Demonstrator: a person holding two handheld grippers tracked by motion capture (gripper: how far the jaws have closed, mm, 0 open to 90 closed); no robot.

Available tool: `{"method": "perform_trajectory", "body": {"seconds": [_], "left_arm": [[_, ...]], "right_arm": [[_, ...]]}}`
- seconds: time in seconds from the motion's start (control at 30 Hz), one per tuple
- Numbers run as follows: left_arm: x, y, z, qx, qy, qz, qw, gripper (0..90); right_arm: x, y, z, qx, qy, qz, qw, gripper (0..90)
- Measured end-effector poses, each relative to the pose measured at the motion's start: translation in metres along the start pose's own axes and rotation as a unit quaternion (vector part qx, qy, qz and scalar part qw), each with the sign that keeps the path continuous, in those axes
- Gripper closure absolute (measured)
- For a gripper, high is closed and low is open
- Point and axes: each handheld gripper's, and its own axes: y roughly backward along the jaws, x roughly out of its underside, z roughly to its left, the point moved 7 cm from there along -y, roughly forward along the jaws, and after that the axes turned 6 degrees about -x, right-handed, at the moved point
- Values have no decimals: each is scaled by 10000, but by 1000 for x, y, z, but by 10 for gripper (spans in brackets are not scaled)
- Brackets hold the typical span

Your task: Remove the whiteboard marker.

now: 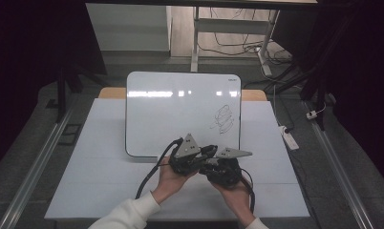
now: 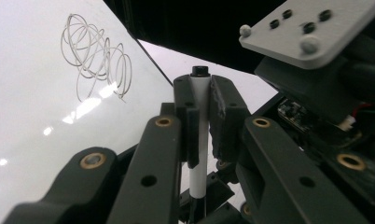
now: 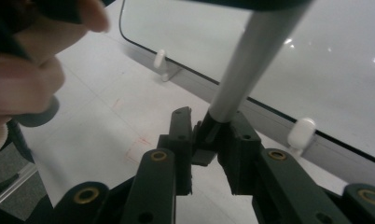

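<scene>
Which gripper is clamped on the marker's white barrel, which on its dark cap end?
The left gripper clamps the marker by its white barrel. The right gripper grips its dark end, likely the cap.

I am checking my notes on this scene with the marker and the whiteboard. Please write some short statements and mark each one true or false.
1. The left gripper is shut on the marker. True.
2. The whiteboard is blank. False: a scribble is on it.
3. The right gripper is shut on the marker's dark cap. True.
4. The two grippers are far apart. False: they meet in front of the whiteboard.
</scene>
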Motion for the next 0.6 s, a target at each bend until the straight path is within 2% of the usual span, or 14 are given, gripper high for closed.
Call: {"method": "perform_trajectory", "body": {"seconds": [0.13,0.27,0.3,0.4,0.43,0.5,0.6], "left_arm": [[0,0,-3,19,-35,-36,10000,799],[-1,0,-6,257,69,-26,9996,739],[-1,1,-6,300,90,-37,9995,663],[-2,7,-4,346,143,-46,9993,549],[-2,16,0,349,183,-33,9992,522],[-1,23,3,332,209,-28,9992,490],[11,47,17,271,309,111,9991,457]], "right_arm": [[1,2,-4,67,-70,33,9999,767],[1,4,-7,36,-84,11,10000,774],[1,5,-8,5,-54,-8,10000,775],[0,8,-9,-32,-5,-75,10000,776],[0,10,-10,-46,9,-112,9999,776],[-1,13,-13,-59,32,-205,9998,776],[-3,19,-19,-76,71,-336,9994,776]]}}
